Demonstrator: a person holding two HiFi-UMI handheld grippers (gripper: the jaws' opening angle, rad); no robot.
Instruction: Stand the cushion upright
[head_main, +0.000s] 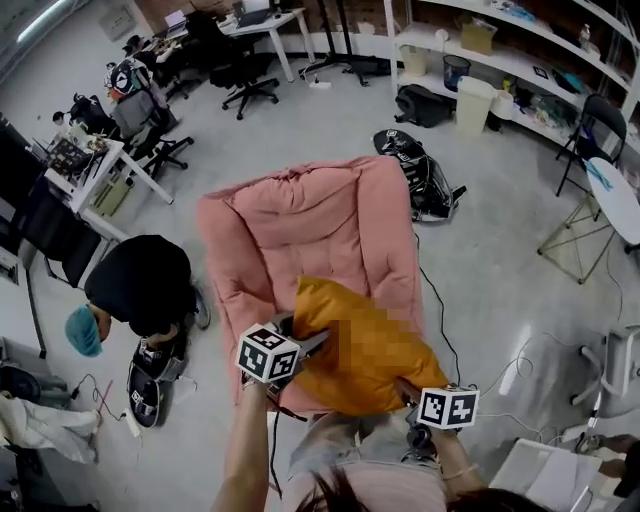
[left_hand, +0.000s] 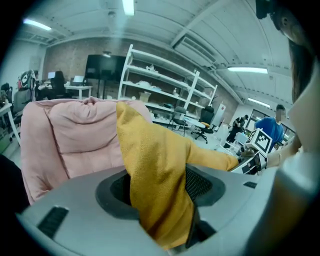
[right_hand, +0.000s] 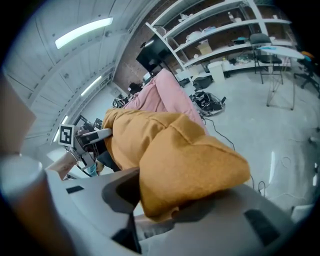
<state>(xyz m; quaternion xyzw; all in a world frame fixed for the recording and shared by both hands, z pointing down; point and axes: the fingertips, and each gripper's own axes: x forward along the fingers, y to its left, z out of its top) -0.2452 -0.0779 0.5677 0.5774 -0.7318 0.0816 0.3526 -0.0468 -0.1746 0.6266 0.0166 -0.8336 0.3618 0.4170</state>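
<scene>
Clamping one corner of the mustard-yellow cushion (head_main: 325, 310) in the left gripper (head_main: 300, 335), at the cushion's left edge in the head view. Pressing both half-closed jaws of the left gripper (left_hand: 161, 197) onto a bunched fold of the cushion (left_hand: 150, 155), with the fabric rising out from between them in the left gripper view. Pinching the near right corner of the same cushion in the right gripper (head_main: 408, 388), close to the wearer's own lap. Squeezing that plump corner of the cushion (right_hand: 192, 160) between the partly closed jaws of the right gripper (right_hand: 162, 202), with the stuffing bulging out above them in the right gripper view. Holding the cushion over the front of the seat of the pink armchair (head_main: 320, 215), stretched between the two grippers and short of the padded backrest; not showing whether its underside is touching the seat. Sharing the grey floor (head_main: 500, 230) with a person in black (head_main: 140, 280), crouching just beside the armchair at the left of the head view, and with a black bag (head_main: 415, 170) lying behind the armchair.
</scene>
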